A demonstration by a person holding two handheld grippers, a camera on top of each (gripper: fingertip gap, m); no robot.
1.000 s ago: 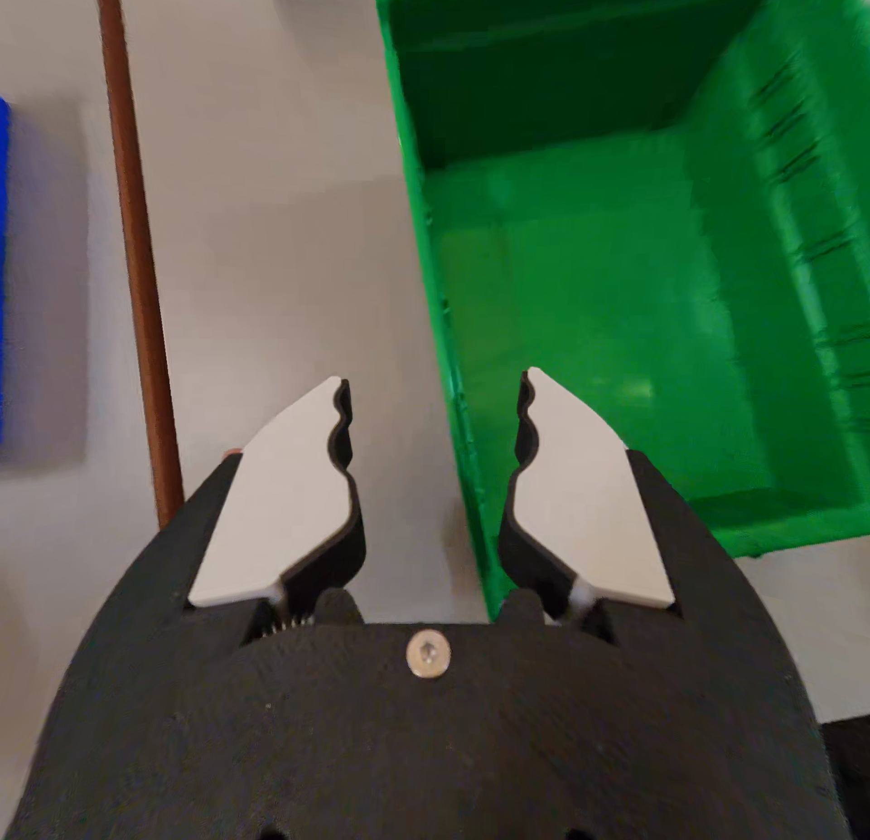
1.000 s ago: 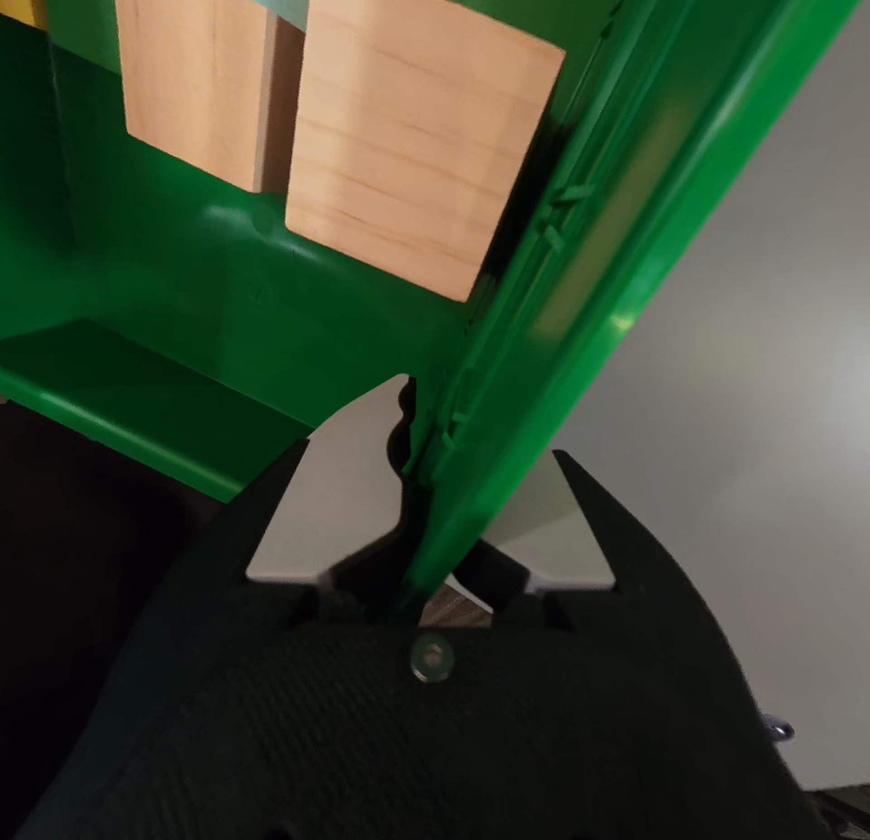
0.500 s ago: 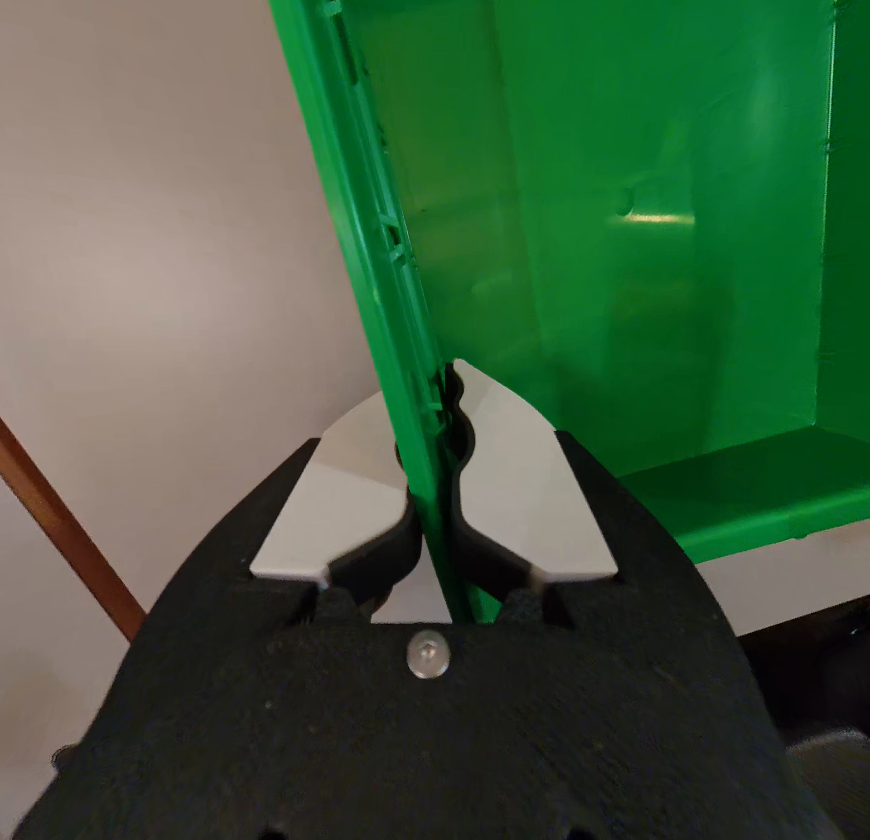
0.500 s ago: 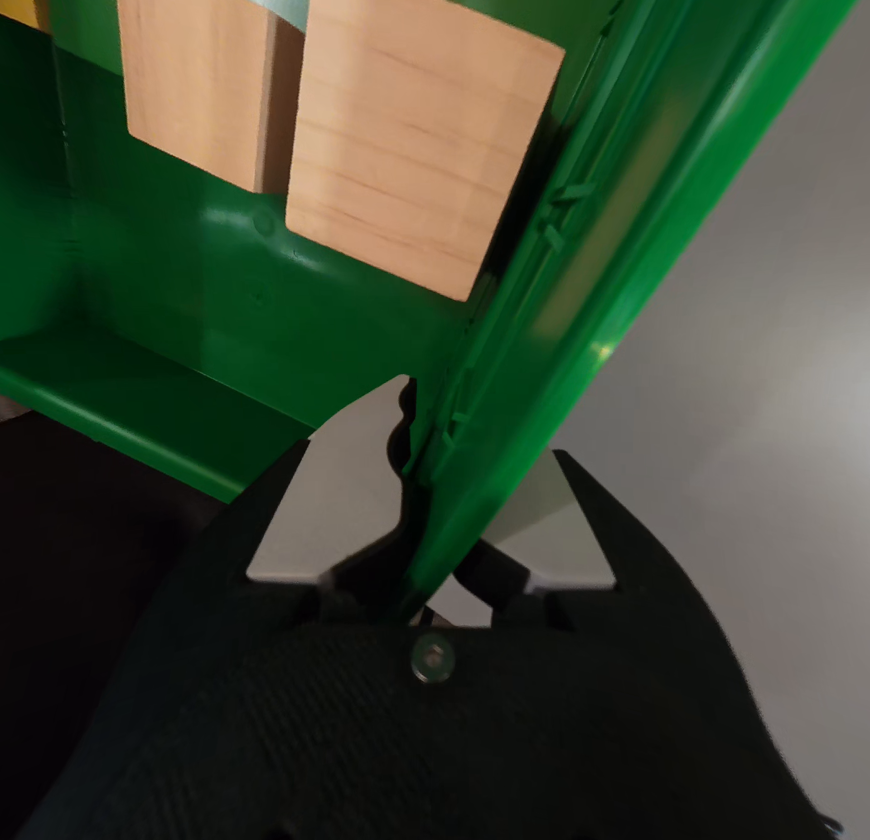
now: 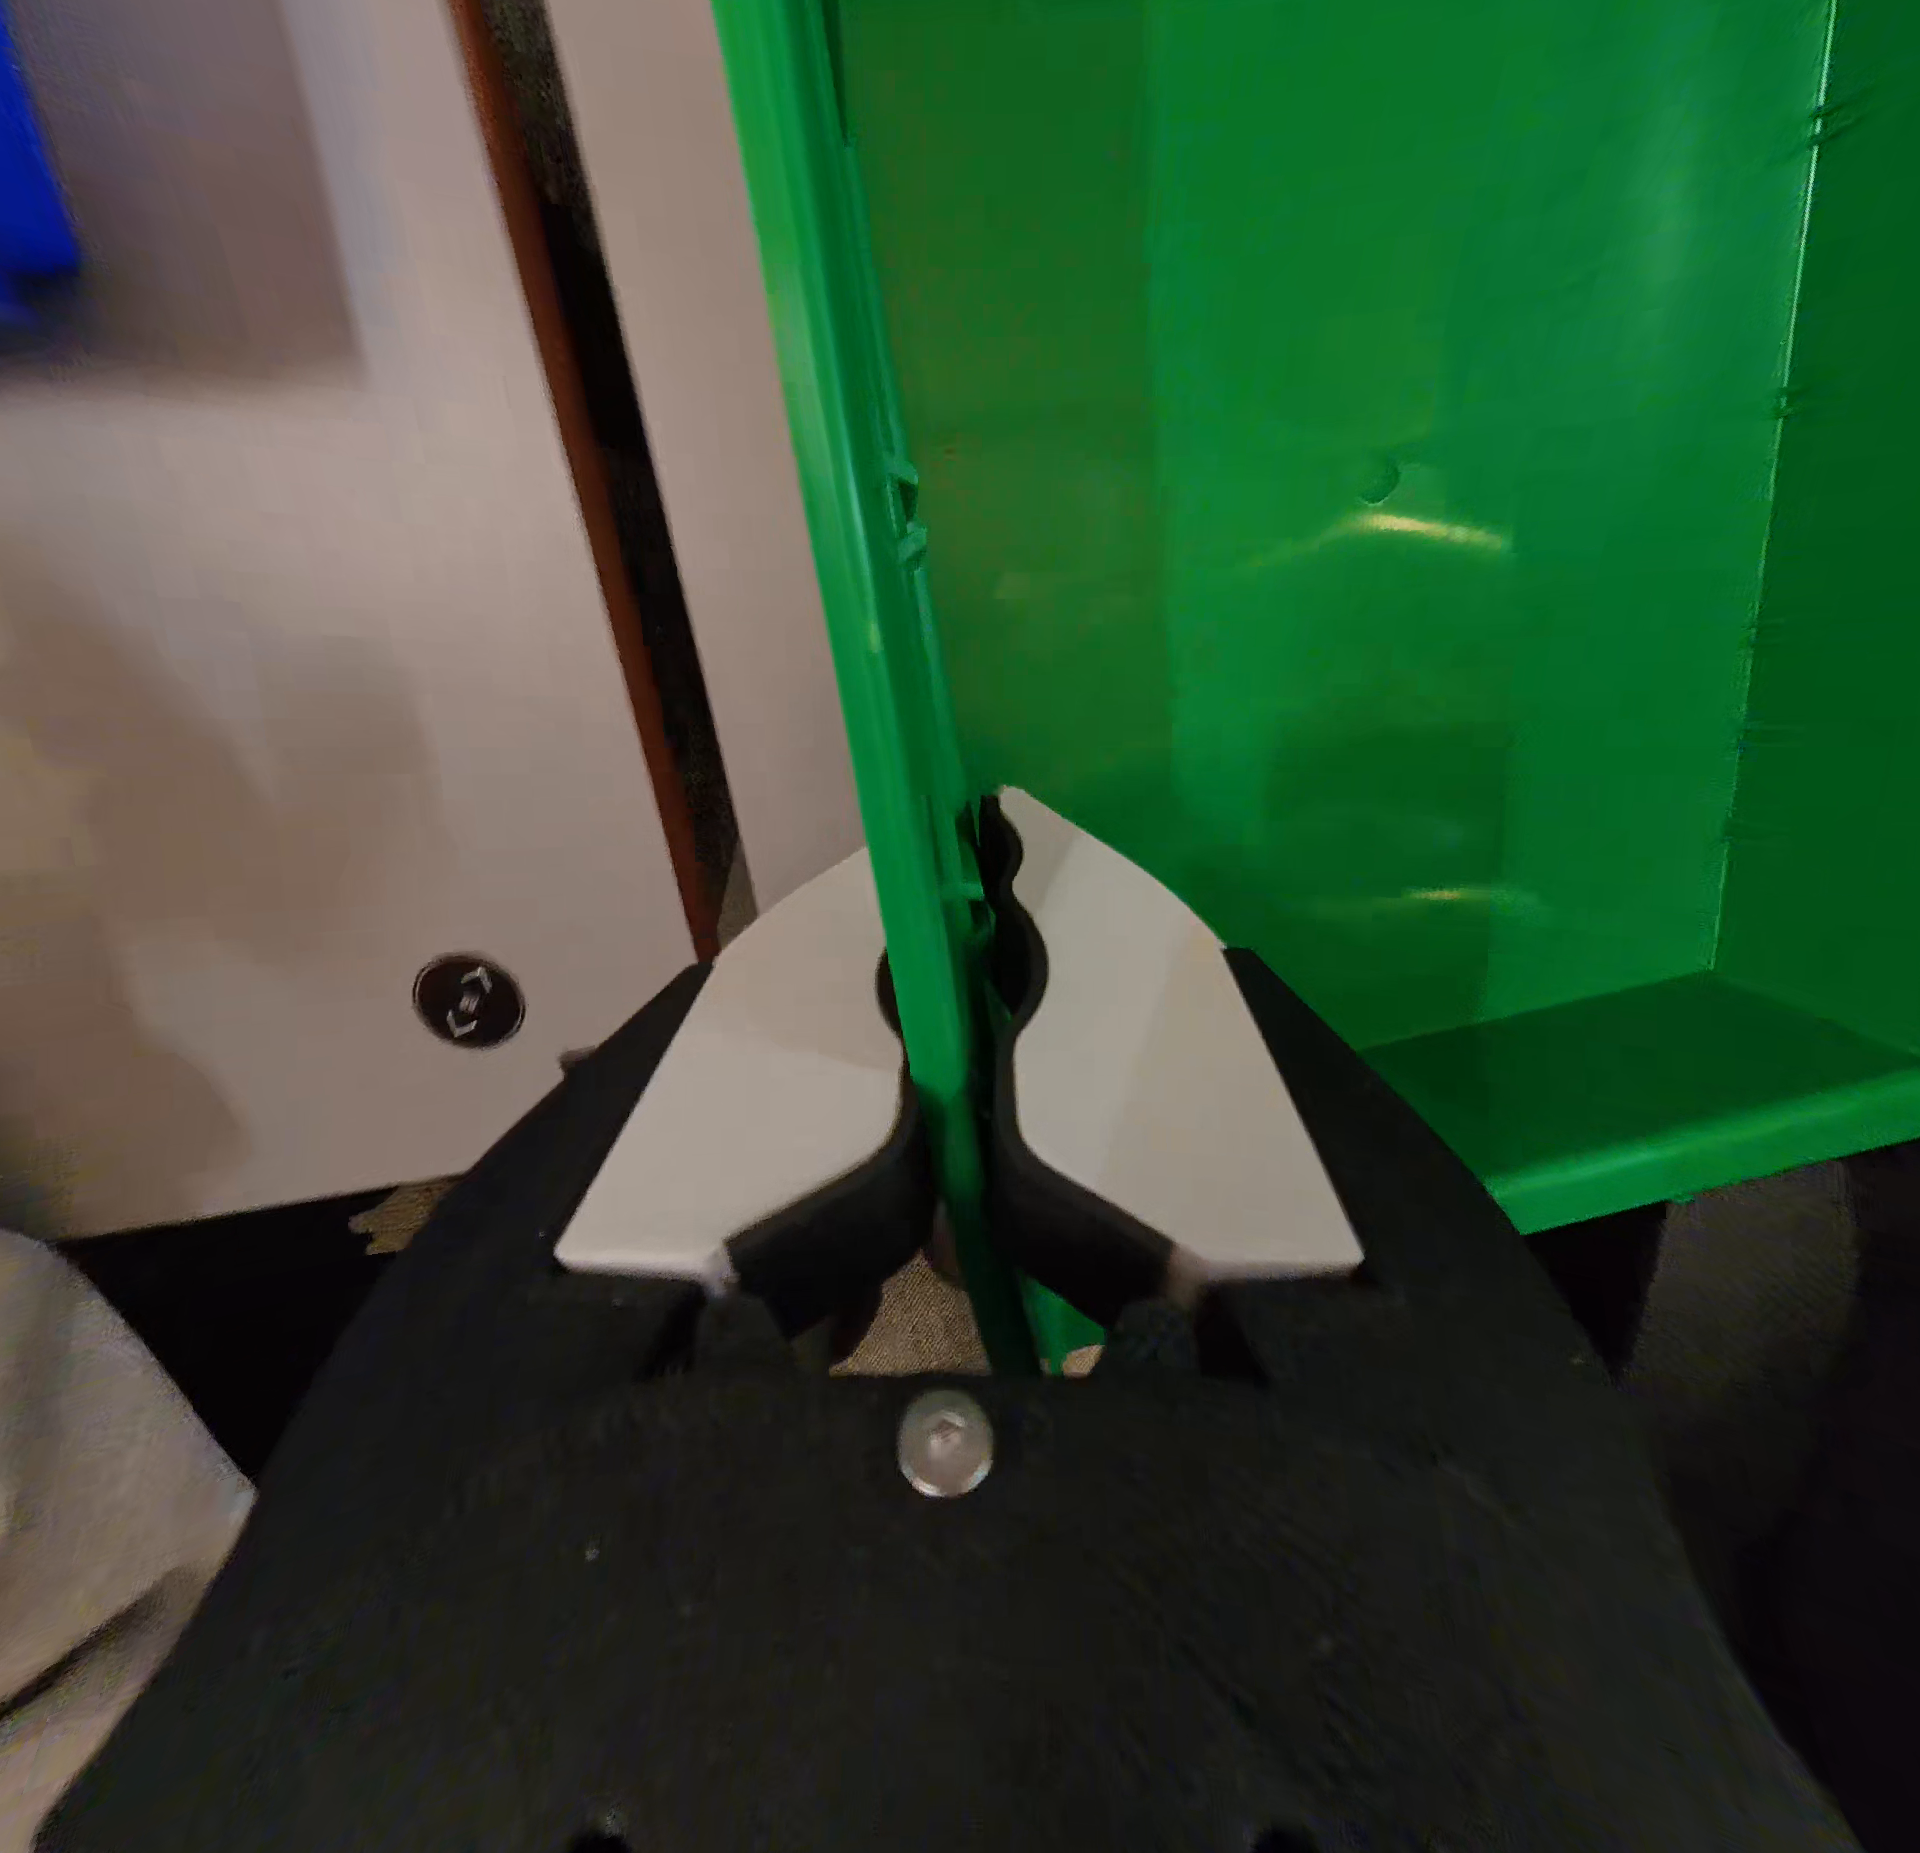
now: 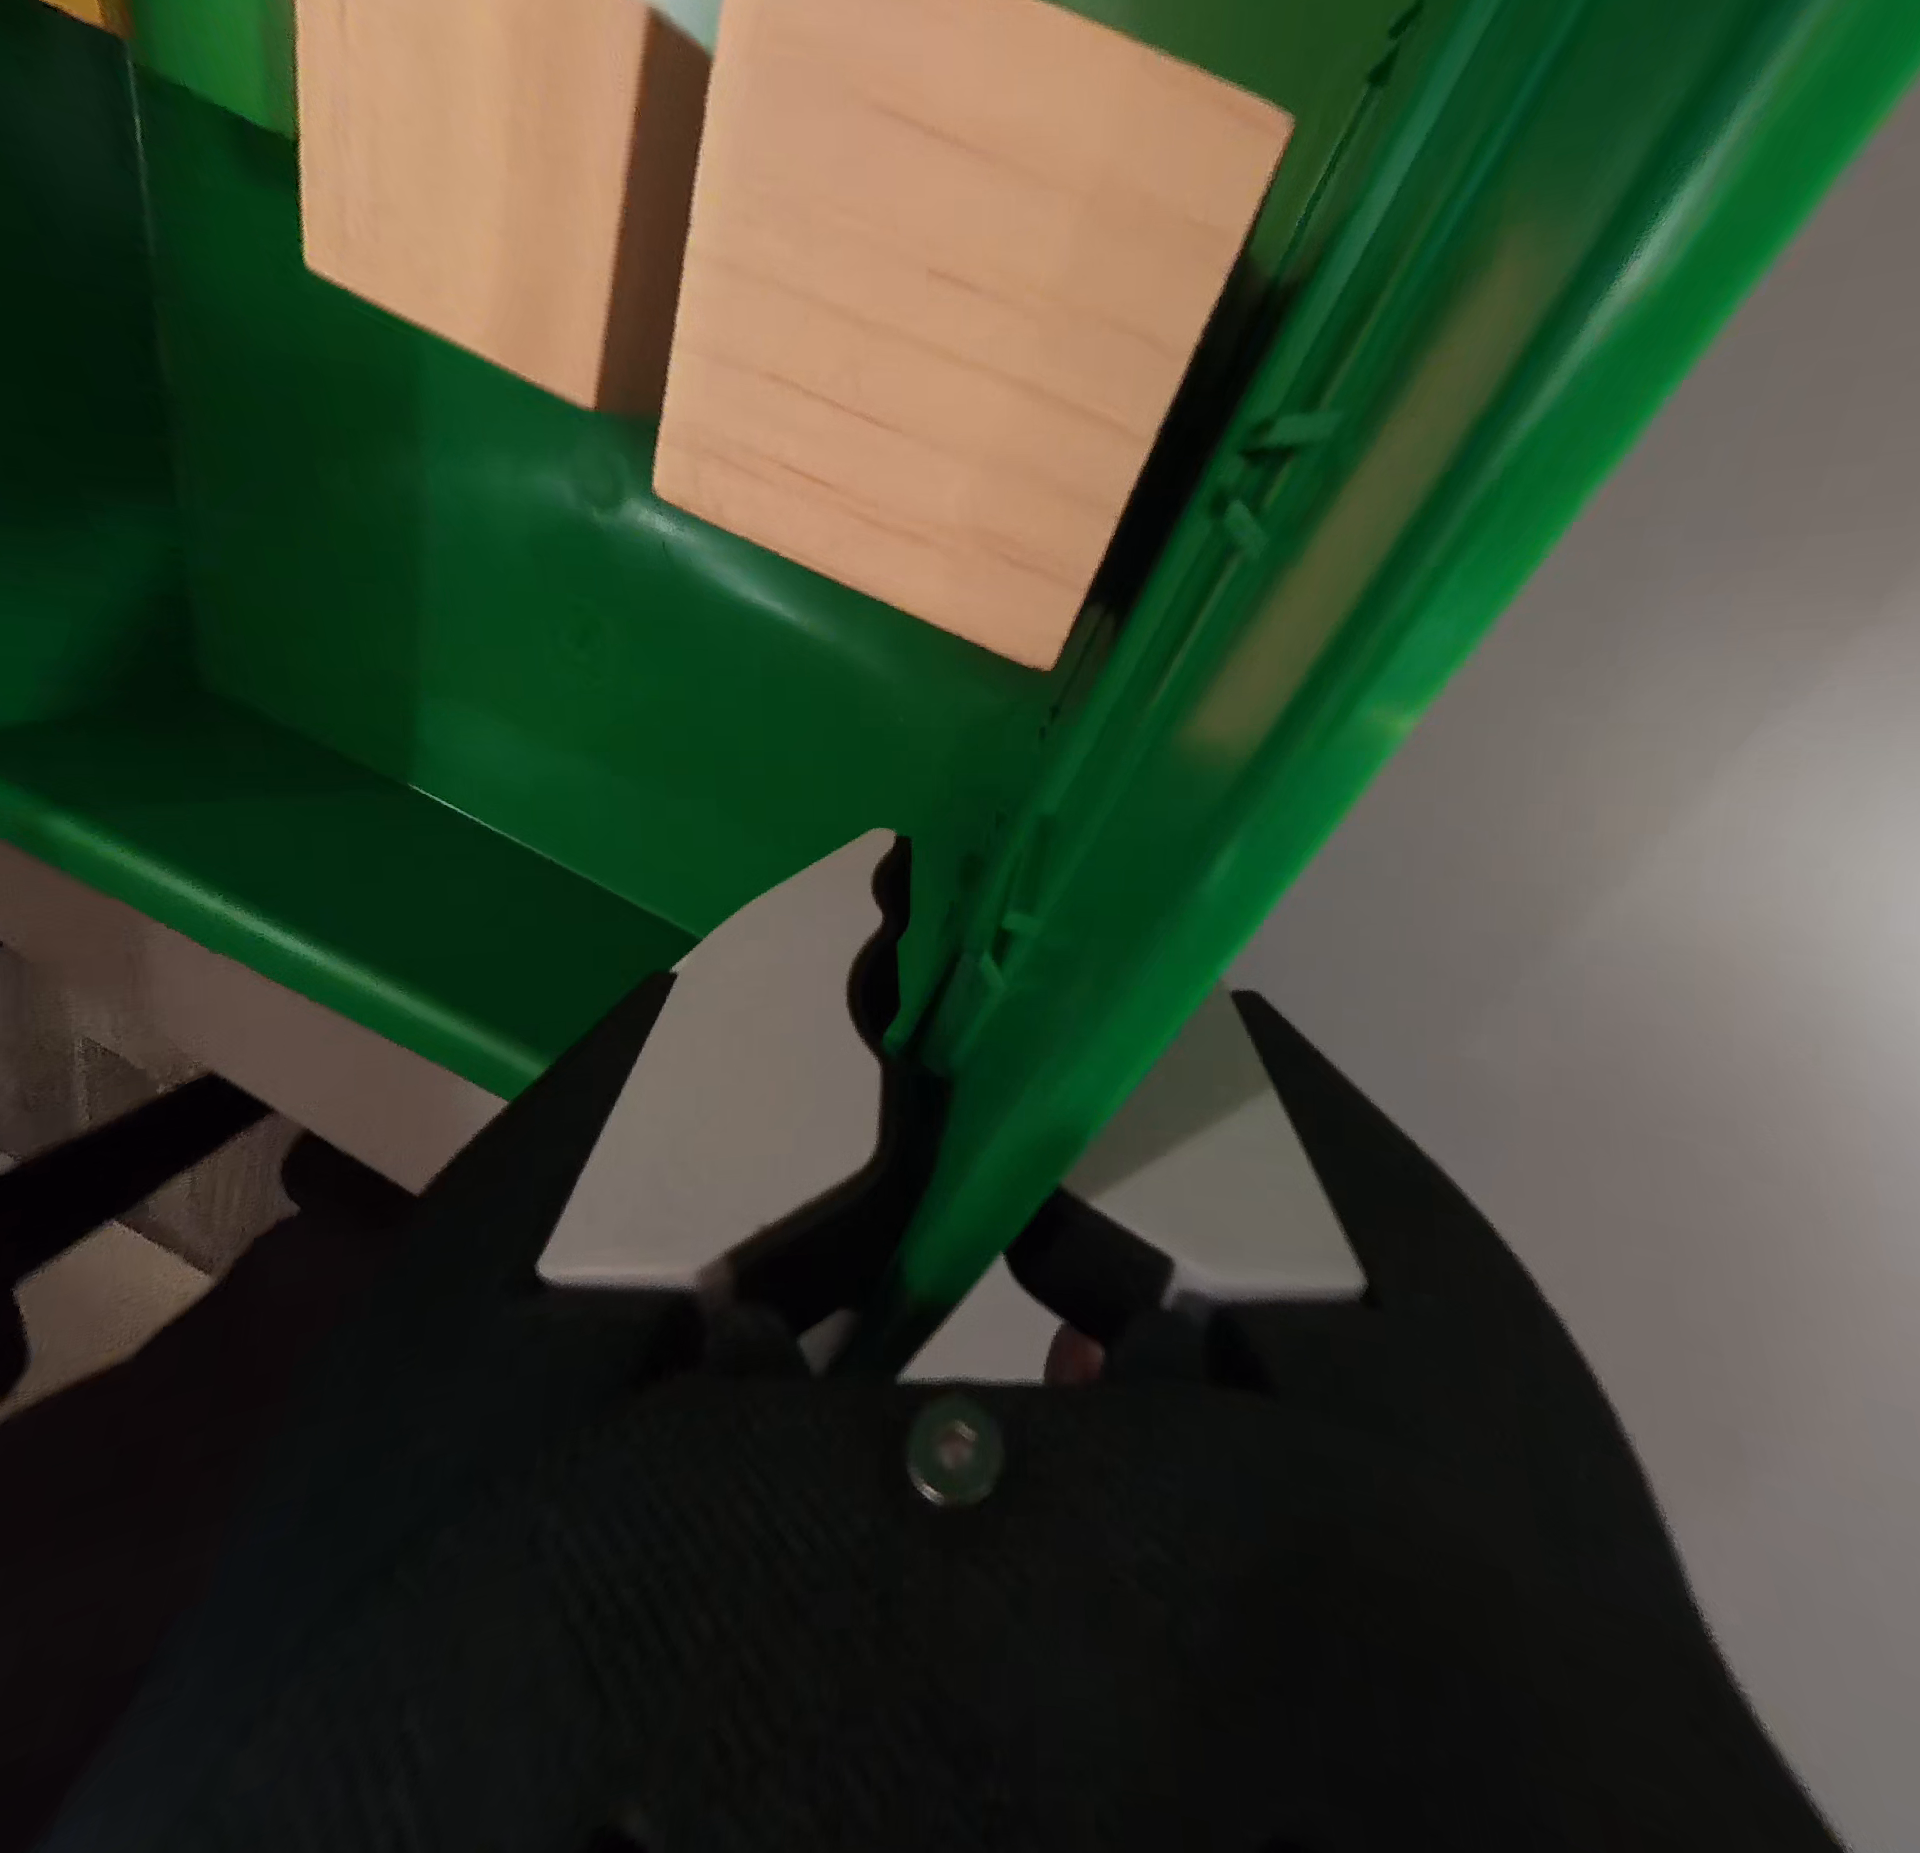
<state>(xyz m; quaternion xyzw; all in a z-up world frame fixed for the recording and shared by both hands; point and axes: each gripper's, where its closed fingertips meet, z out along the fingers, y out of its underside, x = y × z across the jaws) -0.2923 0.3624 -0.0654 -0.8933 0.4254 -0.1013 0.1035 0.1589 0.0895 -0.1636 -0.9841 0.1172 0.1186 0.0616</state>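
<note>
With the left gripper (image 5: 961,982) now clamped on the green bin (image 5: 1351,453) wall, both grippers' jaws grip opposite walls, the right gripper (image 6: 935,1055) near two wooden blocks (image 6: 935,349).

Both the left gripper (image 5: 961,920) and the right gripper (image 6: 940,956) have their white fingers clamped tight, each pinching a thin green wall.
</note>
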